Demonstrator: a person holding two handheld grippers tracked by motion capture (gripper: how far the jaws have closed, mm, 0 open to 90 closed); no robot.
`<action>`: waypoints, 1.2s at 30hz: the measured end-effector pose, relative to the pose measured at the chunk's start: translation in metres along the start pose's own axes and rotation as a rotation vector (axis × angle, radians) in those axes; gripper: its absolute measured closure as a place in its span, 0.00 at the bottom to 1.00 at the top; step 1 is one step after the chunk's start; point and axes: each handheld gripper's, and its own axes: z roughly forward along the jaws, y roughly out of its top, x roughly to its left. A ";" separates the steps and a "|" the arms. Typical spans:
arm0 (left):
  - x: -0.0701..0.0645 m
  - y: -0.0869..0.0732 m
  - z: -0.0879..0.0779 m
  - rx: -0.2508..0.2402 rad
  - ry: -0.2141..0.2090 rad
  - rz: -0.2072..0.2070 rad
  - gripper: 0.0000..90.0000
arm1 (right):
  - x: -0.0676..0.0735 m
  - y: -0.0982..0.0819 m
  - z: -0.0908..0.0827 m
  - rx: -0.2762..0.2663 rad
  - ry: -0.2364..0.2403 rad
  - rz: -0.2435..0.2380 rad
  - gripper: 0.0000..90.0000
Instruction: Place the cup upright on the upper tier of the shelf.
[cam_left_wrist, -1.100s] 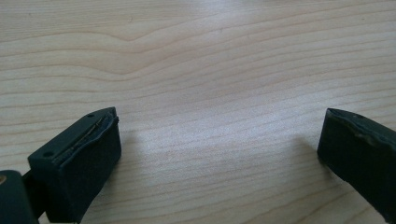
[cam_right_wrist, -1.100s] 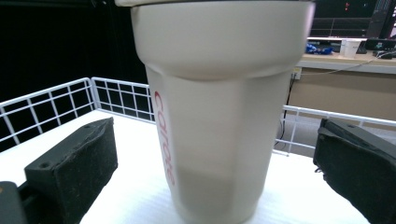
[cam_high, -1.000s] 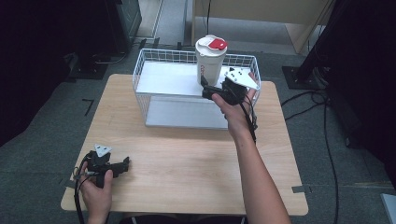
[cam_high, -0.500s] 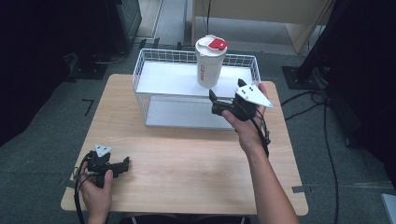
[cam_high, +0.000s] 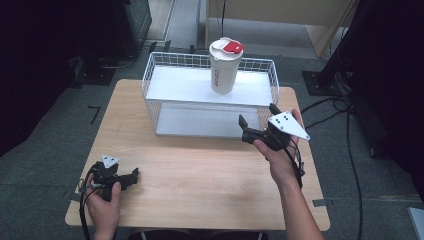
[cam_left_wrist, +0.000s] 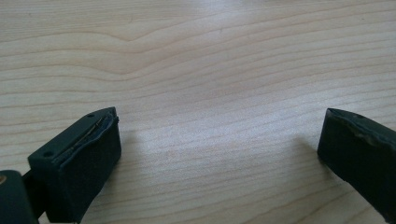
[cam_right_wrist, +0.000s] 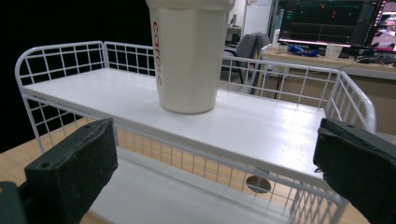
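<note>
The tall cream plastic cup (cam_right_wrist: 187, 56) with a red-tabbed lid bears red vertical lettering down its side, reading roughly "caroe"; the last letters are uncertain

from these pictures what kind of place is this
Probably a lab or office workspace set up for recording. A pale wooden table stands on grey carpet, a dark monitor showing readouts sits on a desk behind, and black cables trail across the floor.

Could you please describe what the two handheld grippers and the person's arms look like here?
Both are black two-jaw tools with blocky, flat-faced black pads. The right gripper carries a pale grey three-cornered plate with dark dots; the left gripper has a smaller one. Dark cables trail from each toward the person's wrists. The forearms are bare, with no sleeves or gloves visible.
</note>
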 end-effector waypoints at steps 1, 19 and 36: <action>0.000 0.000 0.000 0.000 0.000 0.000 0.00 | 0.000 -0.002 -0.003 0.003 -0.001 -0.001 0.00; 0.000 0.000 0.000 0.000 0.000 0.000 0.00 | -0.016 -0.055 -0.044 0.062 -0.061 0.004 0.00; 0.000 0.000 0.000 0.000 0.000 -0.001 0.00 | -0.046 -0.104 -0.084 0.147 -0.158 0.036 0.00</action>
